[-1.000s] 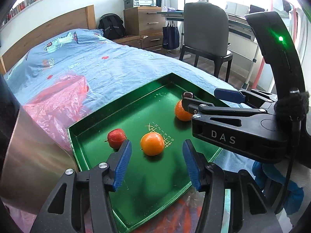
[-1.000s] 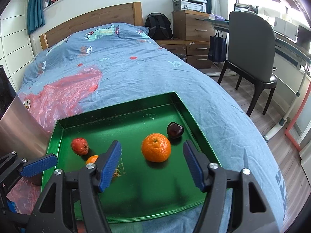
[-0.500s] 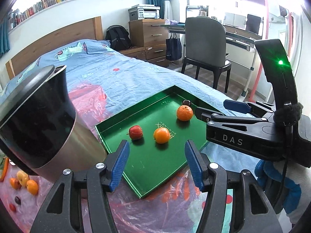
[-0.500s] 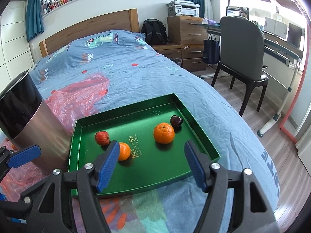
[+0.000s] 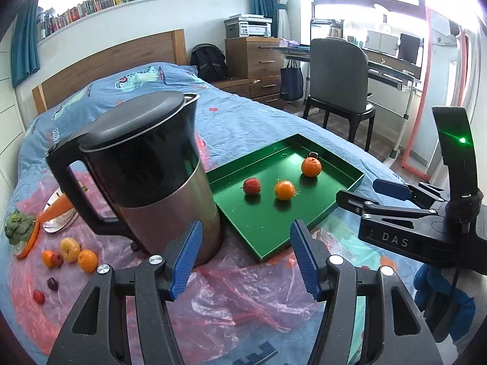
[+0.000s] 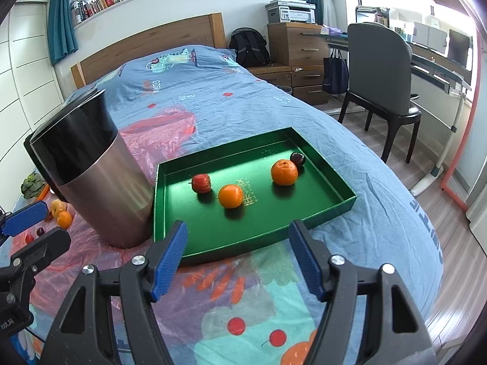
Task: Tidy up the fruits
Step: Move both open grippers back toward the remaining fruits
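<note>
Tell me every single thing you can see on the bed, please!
tray: one, green, on the bed
oranges: two, orange, in the tray
red fruit: one, red, in the tray
dark fruit: one, dark purple, tray's far corner
jug: one, steel and black, left of the tray
loose fruits: about six, mixed colours, on the pink sheet
carrot: one, orange, beyond them
left tool: black, blue pads, open, empty
right tool: same, open, empty

A steel jug (image 5: 146, 179) stands beside a green tray (image 5: 350, 188) holding four fruits.
</note>
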Motion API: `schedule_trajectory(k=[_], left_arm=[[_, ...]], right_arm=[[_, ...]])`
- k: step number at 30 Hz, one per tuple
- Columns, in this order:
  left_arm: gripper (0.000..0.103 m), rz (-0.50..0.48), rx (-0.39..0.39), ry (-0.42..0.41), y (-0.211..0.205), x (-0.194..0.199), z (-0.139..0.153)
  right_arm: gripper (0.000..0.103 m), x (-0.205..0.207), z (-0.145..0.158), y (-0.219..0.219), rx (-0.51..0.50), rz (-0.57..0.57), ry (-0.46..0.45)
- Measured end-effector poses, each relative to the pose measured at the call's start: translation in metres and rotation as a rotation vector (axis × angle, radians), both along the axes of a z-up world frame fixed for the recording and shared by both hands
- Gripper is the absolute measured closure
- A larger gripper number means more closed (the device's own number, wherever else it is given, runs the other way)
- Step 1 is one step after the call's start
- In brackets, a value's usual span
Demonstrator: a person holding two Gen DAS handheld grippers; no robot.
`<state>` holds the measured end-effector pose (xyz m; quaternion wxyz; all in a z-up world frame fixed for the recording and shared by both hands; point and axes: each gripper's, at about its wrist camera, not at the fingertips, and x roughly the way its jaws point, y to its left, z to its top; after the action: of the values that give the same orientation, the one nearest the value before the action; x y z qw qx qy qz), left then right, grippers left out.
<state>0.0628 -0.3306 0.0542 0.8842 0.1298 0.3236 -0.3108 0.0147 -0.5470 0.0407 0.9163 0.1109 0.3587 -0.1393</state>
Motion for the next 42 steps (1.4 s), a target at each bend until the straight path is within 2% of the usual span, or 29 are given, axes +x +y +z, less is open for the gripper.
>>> schedule_trajectory(k=[10,20,34,42], left_arm=[[0.048,0.117,-0.010,0.005,0.071,-0.009,-0.001],[0.048,0.222,-0.012,0.024,0.138,-0.011,-0.010],[0.048,0.416,-0.023,0.051,0.232,0.002,-0.047],[0.048,0.538,0.000,-0.016,0.273,0.009,-0.068]], right_arm=[[0.002,-0.024,0.003,0.058,0.010,0.059,0.012],[0.002,-0.026,0.004,0.120,0.005,0.154,0.031],[0.002,-0.006,-0.008,0.214,-0.022,0.360,0.086],[0.002,0.017,-0.017,0.257,-0.023,0.466,0.084]])
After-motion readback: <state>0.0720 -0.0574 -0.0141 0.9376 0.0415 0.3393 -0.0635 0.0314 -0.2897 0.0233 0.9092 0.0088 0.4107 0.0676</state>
